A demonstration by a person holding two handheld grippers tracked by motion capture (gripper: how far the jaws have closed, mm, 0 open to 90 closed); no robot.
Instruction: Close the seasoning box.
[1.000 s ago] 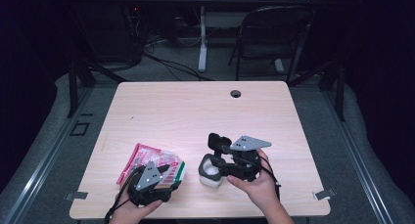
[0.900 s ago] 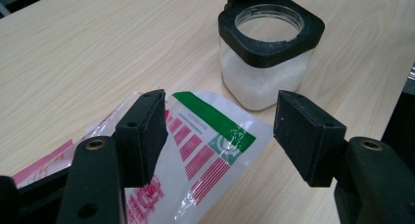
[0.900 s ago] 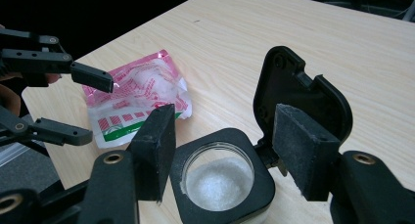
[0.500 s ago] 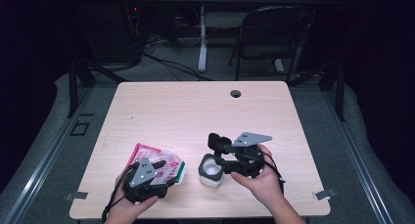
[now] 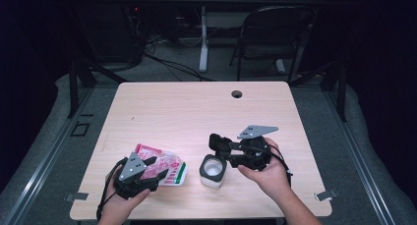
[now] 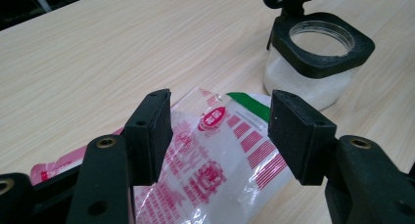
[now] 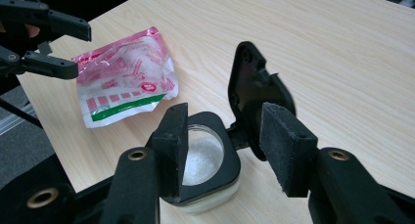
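While closing in over a light wooden tabletop, left gripper poised above a crinkled pink-and-white plastic pouch with a green edge, jaws apart and just narrowing, pouch lying flat beneath them, pads not pressing on it. Just beside the pouch, a squat clear jar of white powder with a black square collar, its hinged black lid flipped up. Right gripper held at the jar's rim, jaws likewise apart and just narrowing, clamped on nothing.
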